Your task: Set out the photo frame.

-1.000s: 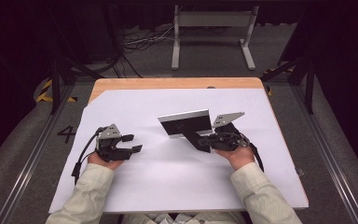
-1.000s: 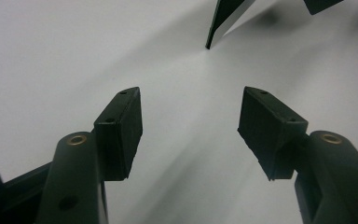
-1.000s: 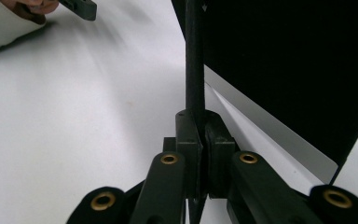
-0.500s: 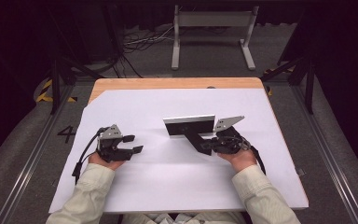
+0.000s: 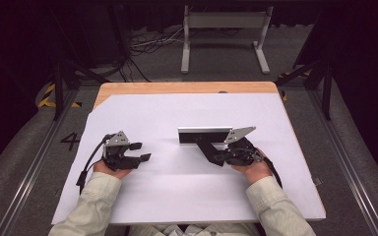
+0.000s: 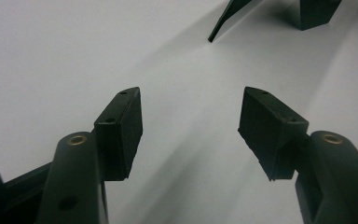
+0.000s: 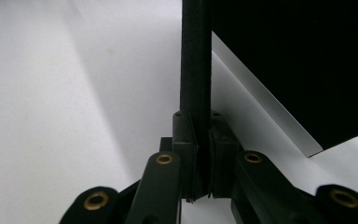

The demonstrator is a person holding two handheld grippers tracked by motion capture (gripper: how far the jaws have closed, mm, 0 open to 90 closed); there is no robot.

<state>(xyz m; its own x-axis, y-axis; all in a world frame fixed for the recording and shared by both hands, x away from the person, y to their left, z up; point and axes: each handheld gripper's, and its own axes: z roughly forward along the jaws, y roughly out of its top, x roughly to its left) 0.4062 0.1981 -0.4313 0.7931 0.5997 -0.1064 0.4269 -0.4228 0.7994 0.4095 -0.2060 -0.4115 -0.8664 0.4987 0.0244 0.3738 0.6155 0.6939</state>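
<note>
A flat black panel with a pale edge (image 5: pixel 204 133) stands on its long edge on the white sheet (image 5: pixel 177 191), right of the middle. From its back a thin black strut (image 5: pixel 207 149) slants towards me. My right gripper (image 5: pixel 215 156) is shut on that strut (image 7: pixel 195 56); its jaws have just been opening a little, but the pads (image 7: pixel 182 140) still press on it. The panel (image 7: pixel 298 60) looms dark at the right. My left gripper (image 5: pixel 141 151) rests at the left, open, with nothing between its fingers (image 6: pixel 121 126); the strut's tip (image 6: pixel 223 21) lies far ahead of it.
The white sheet covers most of a wooden table (image 5: pixel 177 88). A metal stand (image 5: pixel 224 29) and cables (image 5: pixel 147 46) sit on the floor beyond it. Rails run along both sides of the table.
The panel has shifted slightly right and towards me with the right gripper, and its top edge has levelled. The left gripper has stayed put.
</note>
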